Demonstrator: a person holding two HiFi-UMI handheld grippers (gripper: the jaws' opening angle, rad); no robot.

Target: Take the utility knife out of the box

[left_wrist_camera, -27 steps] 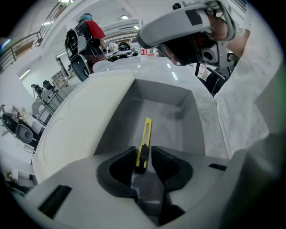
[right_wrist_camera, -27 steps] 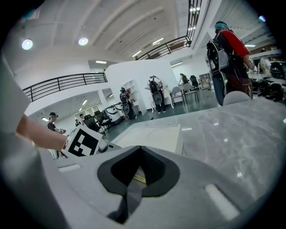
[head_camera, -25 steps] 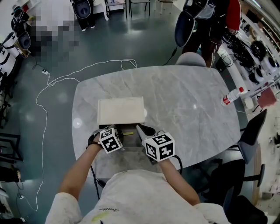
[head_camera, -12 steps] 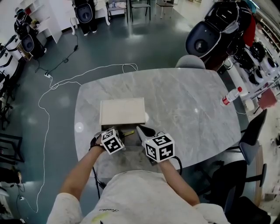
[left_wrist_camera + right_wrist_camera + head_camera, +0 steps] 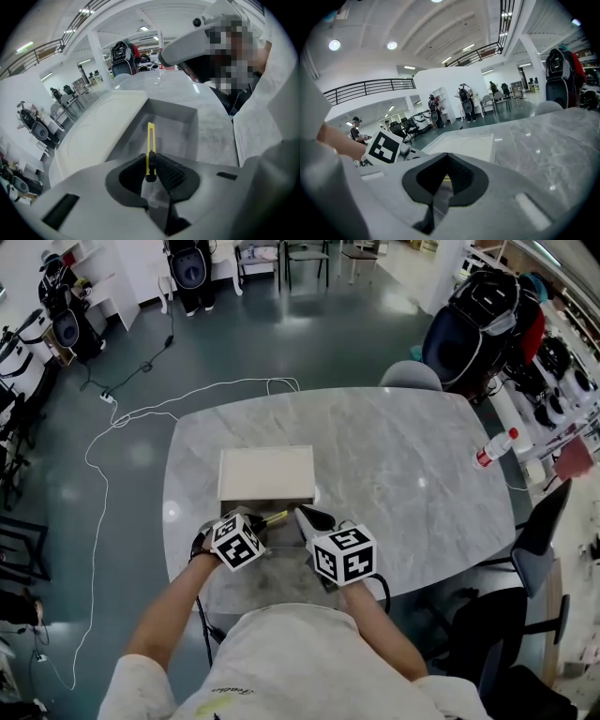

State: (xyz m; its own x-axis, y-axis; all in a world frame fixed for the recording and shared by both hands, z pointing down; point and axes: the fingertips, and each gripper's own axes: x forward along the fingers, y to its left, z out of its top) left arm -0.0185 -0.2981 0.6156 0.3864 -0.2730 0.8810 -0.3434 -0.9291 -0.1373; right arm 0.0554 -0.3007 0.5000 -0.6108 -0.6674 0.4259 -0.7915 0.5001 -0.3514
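A yellow utility knife (image 5: 150, 145) is pinched in my left gripper (image 5: 151, 163), its blade end sticking forward over the open grey box (image 5: 174, 125). In the head view the knife (image 5: 275, 517) points right from the left gripper (image 5: 253, 529), just in front of the cream box lid (image 5: 267, 474). My right gripper (image 5: 309, 518) hovers beside it on the right, jaws together and holding nothing. The right gripper view shows the right gripper (image 5: 447, 161) facing the lid (image 5: 461, 144) and the left gripper's marker cube (image 5: 384, 147).
The marble table (image 5: 403, 465) carries a red-capped bottle (image 5: 494, 448) near its right edge. A grey chair (image 5: 412, 376) stands at the far side and a dark chair (image 5: 539, 531) at the right. A white cable (image 5: 122, 418) lies on the floor to the left.
The left gripper has risen a little with the knife, whose free end now tilts up and away from the box. The right gripper has hardly moved.
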